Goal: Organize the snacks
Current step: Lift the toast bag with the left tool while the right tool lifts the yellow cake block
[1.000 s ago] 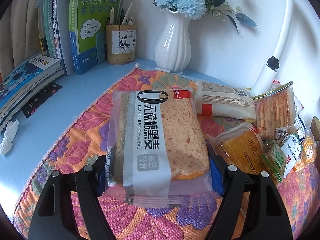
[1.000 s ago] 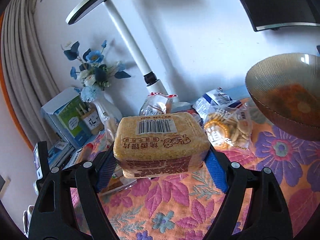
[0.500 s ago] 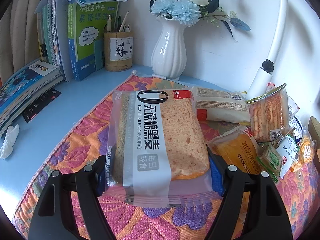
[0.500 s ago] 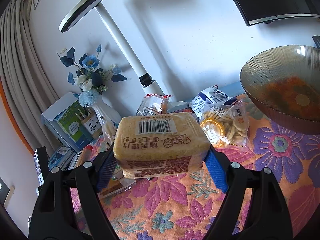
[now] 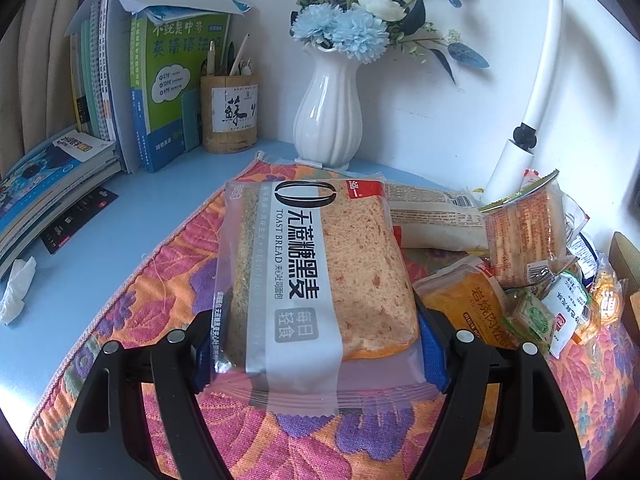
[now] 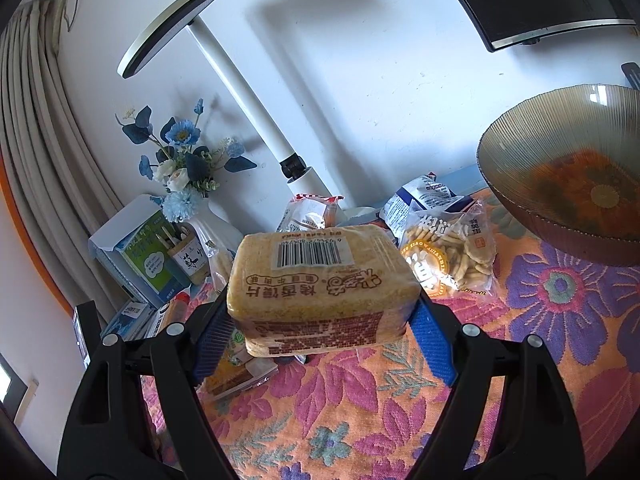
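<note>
Left wrist view showed the flowered cloth covering the blue desk, a heap of snacks at its right edge. Above it, the left gripper clamped a bag of toast bread. The right gripper squeezed a yellow biscuit pack (barcode up) near a glass bowl.
</note>
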Demonstrator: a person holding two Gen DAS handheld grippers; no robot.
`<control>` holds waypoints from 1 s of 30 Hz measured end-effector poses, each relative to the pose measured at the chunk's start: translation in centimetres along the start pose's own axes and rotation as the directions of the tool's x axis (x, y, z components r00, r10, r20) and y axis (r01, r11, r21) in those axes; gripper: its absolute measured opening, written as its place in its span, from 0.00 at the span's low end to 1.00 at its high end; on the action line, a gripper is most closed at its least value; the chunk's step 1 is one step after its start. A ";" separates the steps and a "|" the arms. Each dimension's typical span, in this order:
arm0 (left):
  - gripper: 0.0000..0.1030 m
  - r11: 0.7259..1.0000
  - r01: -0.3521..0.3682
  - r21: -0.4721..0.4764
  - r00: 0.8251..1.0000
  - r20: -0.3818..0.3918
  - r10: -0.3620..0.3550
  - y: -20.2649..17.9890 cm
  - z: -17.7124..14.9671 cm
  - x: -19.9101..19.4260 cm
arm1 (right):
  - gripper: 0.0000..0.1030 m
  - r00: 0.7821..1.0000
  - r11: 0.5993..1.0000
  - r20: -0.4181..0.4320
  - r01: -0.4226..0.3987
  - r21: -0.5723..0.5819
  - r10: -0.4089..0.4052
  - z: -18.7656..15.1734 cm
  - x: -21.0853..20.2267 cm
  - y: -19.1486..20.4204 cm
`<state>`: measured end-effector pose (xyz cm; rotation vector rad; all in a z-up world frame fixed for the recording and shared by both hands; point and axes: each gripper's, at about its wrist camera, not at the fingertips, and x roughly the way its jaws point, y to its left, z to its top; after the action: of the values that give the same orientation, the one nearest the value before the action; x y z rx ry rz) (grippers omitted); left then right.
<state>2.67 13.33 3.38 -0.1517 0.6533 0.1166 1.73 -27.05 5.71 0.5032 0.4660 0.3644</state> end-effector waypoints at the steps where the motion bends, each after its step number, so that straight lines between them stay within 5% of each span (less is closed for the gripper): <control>1: 0.73 1.000 0.001 0.002 1.000 0.002 -0.001 0.0 0.0 0.0 | 0.79 1.000 1.000 0.001 0.000 0.000 0.000 0.0 0.0 0.0; 30: 0.73 1.000 0.011 -0.005 1.000 0.002 -0.011 0.1 0.0 -0.3 | 0.79 1.000 1.000 0.001 -0.008 0.002 0.008 -0.1 -0.1 0.0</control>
<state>2.46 13.39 3.58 -0.1597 0.6500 0.1074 1.64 -27.06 5.62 0.5075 0.4640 0.3714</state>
